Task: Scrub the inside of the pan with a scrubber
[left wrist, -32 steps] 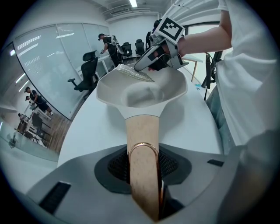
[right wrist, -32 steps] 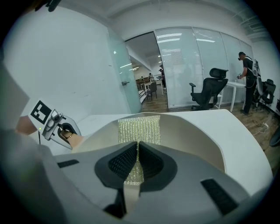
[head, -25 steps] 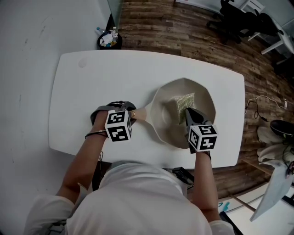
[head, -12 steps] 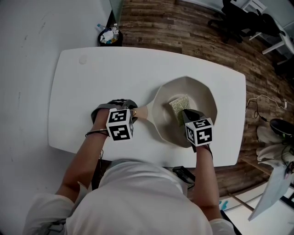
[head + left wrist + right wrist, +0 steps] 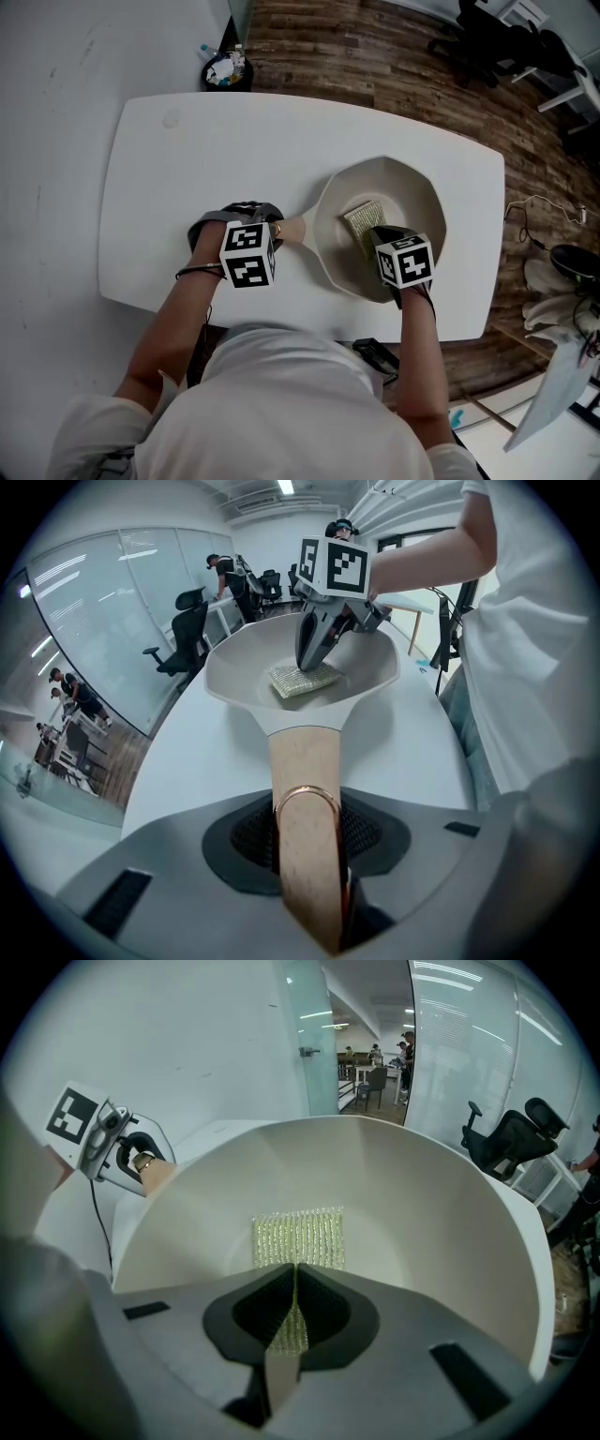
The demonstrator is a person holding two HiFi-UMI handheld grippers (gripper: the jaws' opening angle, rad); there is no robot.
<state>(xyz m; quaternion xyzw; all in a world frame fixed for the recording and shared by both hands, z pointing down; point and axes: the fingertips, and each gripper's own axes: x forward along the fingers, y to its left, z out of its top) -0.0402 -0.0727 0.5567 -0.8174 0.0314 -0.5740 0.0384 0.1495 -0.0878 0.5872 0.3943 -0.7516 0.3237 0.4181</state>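
Head view shows the cream pan on the white worktop. Left gripper fingers, partly spread, clamp its wooden handle (copper ring between them). Right gripper fingers pinch the green scrubber, which lies flat ahead of them on the pan's floor.

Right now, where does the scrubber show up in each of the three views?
Head view: scrubber right of centre, inside the pan, under the right gripper.
Left gripper view: scrubber upper centre, lying in the pan.
Right gripper view: scrubber at centre, pinched between the fingers.
Shared landmark: the pan handle.
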